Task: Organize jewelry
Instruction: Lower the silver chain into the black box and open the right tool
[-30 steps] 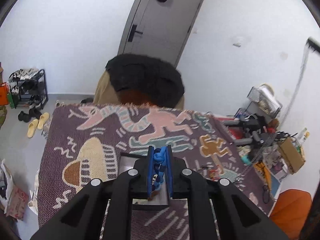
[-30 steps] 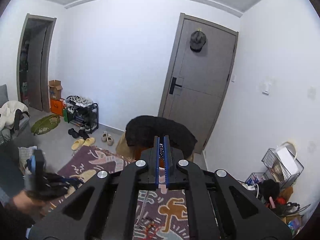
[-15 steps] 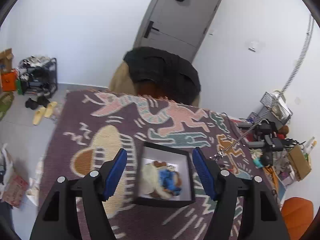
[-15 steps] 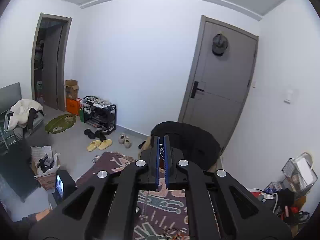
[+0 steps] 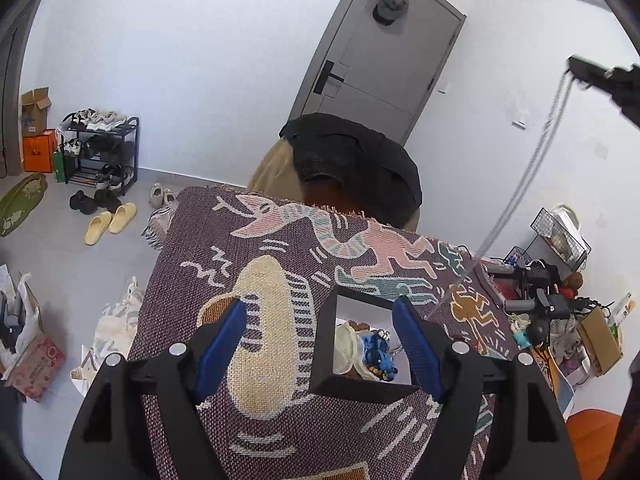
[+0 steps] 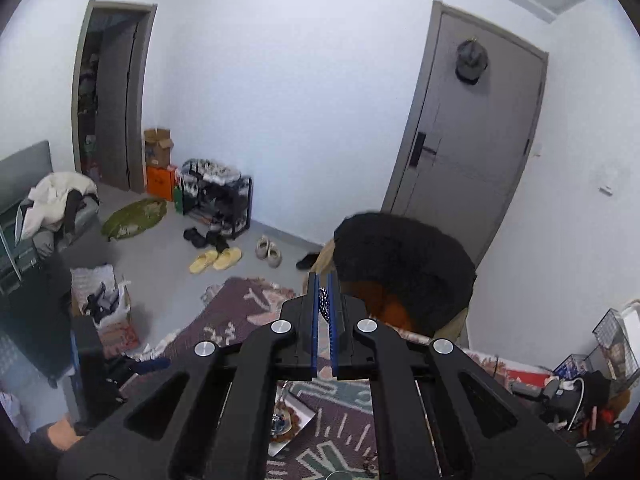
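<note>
Left wrist view: your left gripper (image 5: 320,344) has jaws opening wide with nothing gripped; the black jewelry box (image 5: 362,388) sits on the patterned surface (image 5: 280,432) toward the right finger, holding cream, brown and blue pieces. Your right gripper (image 6: 324,304) is clamped on a silver chain (image 5: 532,176), dangling down.

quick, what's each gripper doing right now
Left gripper: jaws opening, nothing held, above the black box.
Right gripper: shut on a silver chain.
</note>
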Demonstrator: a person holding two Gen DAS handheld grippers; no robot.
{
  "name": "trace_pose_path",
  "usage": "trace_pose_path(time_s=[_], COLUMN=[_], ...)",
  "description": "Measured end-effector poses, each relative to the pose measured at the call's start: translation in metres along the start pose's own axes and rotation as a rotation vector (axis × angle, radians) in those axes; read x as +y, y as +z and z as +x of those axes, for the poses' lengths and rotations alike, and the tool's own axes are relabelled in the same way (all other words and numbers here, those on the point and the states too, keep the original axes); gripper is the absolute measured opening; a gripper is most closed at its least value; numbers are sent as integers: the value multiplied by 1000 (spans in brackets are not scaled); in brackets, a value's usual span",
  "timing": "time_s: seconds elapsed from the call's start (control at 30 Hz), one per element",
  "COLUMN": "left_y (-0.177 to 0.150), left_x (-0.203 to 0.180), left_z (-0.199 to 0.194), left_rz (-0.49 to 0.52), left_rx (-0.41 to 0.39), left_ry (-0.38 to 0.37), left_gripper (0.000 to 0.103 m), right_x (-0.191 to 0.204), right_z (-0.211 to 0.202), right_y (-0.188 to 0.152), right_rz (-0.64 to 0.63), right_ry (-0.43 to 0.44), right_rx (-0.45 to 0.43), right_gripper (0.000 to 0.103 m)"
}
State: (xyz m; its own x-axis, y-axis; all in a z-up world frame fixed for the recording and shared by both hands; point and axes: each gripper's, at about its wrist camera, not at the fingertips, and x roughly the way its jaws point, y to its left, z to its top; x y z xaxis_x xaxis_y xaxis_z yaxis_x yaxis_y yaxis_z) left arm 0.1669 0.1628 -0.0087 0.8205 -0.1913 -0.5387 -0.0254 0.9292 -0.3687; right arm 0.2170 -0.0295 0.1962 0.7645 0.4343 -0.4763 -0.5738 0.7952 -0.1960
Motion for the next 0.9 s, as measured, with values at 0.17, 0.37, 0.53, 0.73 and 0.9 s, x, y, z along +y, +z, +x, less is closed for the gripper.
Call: trace_pose_path(time_s=[0.17,0.37,0.53,0.73,0.9], left_y=[-3,-5,-8,-11,-11], left_x=[5,14,10,-8,-34], left_z=[-2,3,7,9,17], left_rz=[-4,-25,-21,5,50], left_rx=[2,14,23,15,12], left_ry=[3,21,20,14,3], left_gripper=[73,73,73,83,90], right_x=[23,30,17,-23,-67], right_z=[39,71,78,64,55], right_y=[-28,-76,-99,-131,-170], right_rz=[-34,-39,-10,87,217], right_ry=[51,97,106,113,148], right_rx=[83,201,249,240,279], right_gripper=[5,5,6,61,63])
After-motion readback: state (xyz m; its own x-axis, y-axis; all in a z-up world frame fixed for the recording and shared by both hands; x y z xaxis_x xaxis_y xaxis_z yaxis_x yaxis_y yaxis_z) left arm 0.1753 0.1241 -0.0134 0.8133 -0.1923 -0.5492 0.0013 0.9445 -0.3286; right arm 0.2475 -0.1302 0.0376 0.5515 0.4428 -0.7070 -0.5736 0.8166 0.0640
